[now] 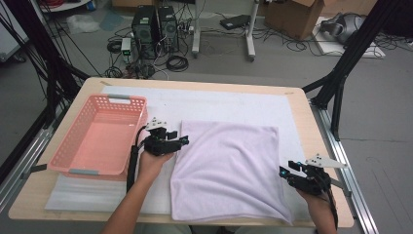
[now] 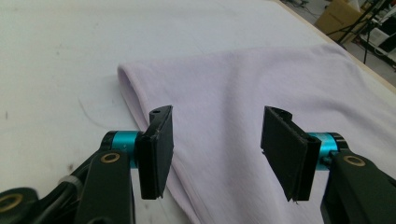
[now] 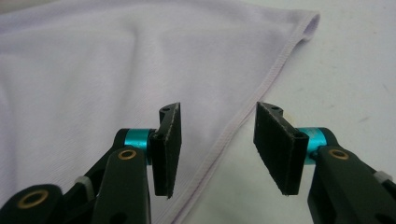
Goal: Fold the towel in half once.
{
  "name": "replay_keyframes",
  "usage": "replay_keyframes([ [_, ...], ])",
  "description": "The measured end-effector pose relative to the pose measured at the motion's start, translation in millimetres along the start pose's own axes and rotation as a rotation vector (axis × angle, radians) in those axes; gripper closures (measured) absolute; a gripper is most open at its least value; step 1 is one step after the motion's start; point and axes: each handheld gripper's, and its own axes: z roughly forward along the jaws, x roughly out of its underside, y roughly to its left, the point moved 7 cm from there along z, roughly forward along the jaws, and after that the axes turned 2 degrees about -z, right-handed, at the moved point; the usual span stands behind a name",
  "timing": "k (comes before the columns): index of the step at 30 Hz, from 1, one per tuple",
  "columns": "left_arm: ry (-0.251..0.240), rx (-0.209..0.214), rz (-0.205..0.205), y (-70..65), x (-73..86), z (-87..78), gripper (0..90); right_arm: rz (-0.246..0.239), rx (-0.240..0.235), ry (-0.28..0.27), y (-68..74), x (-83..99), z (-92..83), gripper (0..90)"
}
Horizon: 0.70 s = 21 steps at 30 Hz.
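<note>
A lilac towel [image 1: 229, 165] lies folded flat on the white mat [image 1: 219, 102]. My left gripper [image 1: 185, 140] hovers at the towel's left edge, near its far left corner. In the left gripper view the towel [image 2: 261, 84] runs under the gripper [image 2: 215, 149], whose jaws stand apart with nothing pinched. My right gripper [image 1: 284, 173] is at the towel's right edge. In the right gripper view the hemmed edge of the towel [image 3: 116, 70] passes below the gap of the gripper [image 3: 217, 144], which is open and holds no cloth.
A pink plastic basket [image 1: 141, 122] stands on the table's left side, close to my left hand. The wooden table's right edge [image 1: 325, 161] is just beyond my right gripper. Computers, cables and boxes sit on the floor behind the table.
</note>
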Motion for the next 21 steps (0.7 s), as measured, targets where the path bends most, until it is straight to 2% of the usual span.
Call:
replay_keyframes([
  [2,0.003,-0.006,0.028,4.2,-5.4,6.5,42.5,0.021,-0.006,-0.006,-4.4,-2.5,4.7,50.8],
  [3,0.015,-0.025,0.041,7.9,-7.1,10.0,42.2,0.019,-0.004,-0.009,-6.5,-3.8,6.8,50.8],
  [6,0.028,-0.066,0.033,20.2,-11.6,19.3,42.6,0.028,-0.013,-0.023,-8.0,-7.1,10.1,50.7],
  [10,0.052,-0.122,0.075,34.8,-14.3,30.7,52.0,0.029,-0.028,-0.030,-6.6,-6.8,13.8,50.6],
  [11,0.064,-0.135,0.075,38.0,-15.0,33.7,51.9,0.031,-0.029,-0.028,-6.3,-6.5,14.4,50.6],
  [14,0.041,-0.182,0.060,46.2,-14.9,41.6,49.2,0.031,-0.035,-0.024,-5.5,-6.0,16.0,50.6],
  [15,0.055,-0.195,0.044,48.9,-11.8,45.5,47.0,0.033,-0.036,-0.026,-5.3,-6.1,15.9,50.6],
  [17,0.080,-0.192,0.025,49.3,-5.2,53.2,45.3,0.032,-0.035,-0.030,-5.6,-6.5,15.1,50.6],
  [19,0.098,-0.208,0.083,44.8,-3.7,56.4,46.6,0.032,-0.033,-0.028,-5.6,-5.9,13.8,50.6],
  [21,0.114,-0.202,0.148,38.5,-2.2,58.3,56.3,0.031,-0.032,-0.028,-6.7,-5.1,14.2,50.6],
])
